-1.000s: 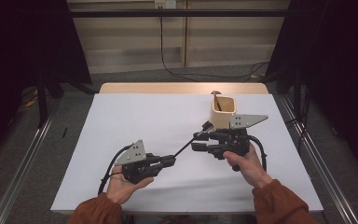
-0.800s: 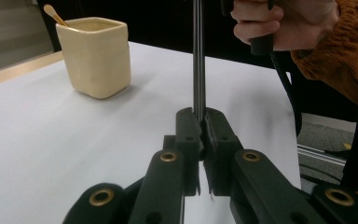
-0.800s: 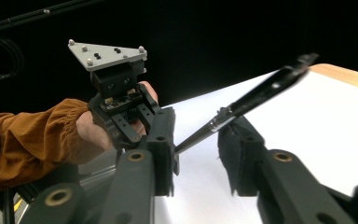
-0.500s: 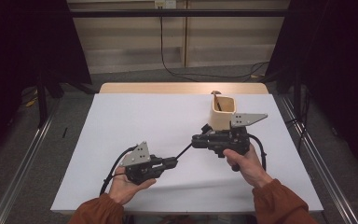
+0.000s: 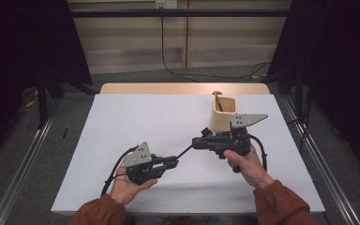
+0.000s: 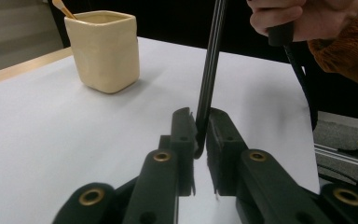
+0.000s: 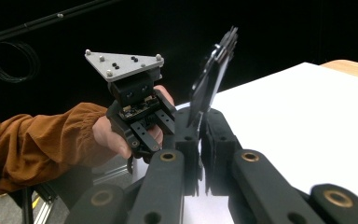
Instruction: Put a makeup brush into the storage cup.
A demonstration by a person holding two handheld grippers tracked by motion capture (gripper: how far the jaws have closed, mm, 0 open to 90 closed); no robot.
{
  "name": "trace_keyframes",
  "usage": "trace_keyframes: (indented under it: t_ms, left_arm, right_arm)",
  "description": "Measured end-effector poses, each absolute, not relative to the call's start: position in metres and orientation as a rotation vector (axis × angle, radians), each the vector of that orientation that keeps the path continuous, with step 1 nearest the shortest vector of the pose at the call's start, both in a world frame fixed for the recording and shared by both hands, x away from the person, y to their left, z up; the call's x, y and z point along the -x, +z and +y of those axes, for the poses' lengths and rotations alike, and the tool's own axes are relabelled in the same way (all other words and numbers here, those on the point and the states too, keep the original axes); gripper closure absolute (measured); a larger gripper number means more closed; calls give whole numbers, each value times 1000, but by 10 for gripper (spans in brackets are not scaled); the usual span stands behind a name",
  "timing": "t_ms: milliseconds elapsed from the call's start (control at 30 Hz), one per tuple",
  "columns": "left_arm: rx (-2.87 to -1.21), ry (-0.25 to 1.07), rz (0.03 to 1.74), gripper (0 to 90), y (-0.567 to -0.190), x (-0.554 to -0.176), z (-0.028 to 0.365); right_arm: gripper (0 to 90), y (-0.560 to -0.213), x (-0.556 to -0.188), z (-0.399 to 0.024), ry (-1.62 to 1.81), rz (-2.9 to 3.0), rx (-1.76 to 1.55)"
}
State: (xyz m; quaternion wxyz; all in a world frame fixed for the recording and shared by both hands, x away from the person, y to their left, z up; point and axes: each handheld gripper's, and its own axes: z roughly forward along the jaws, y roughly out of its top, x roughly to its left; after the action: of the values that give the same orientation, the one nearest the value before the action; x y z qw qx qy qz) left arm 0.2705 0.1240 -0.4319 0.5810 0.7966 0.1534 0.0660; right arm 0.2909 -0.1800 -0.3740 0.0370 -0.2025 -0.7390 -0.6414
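Observation:
A thin black utensil spans the gap between my two grippers above the white table. My right gripper is shut on its flat end. My left gripper has the handle tip between its jaws. Those jaws have just been opening and stand a slit apart, the rod leaning on one pad. A cream square cup holding a wooden stick stands just beyond the right gripper. In the left gripper view the cup is at the upper left.
A bare wooden strip runs along the table's far edge. Metal rails flank the table on both sides, and cables lie on the floor behind it. White tabletop stretches to the left and far side of the grippers.
The right gripper's jaws have closed onto the utensil's flat end. Both hands have stayed where they were, with the utensil still bridging the two grippers.

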Motion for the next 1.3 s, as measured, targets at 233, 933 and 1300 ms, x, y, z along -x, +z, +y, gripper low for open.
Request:
trace_keyframes:
  t_ms: [233, 933, 1300]
  left_arm:
    - [-1861, 155, 381, 697, -431, -270, 124]
    - [-1814, 213, 527, 211, -422, -272, 138]
    - [-1799, 226, 577, 35, -417, -271, 145]
  right_arm:
    - [851, -373, -291, -180, -1966, -2277, 621]
    - [851, -371, -290, -187, -1957, -2309, 656]
    - [852, -370, -289, -192, -1948, -2329, 679]
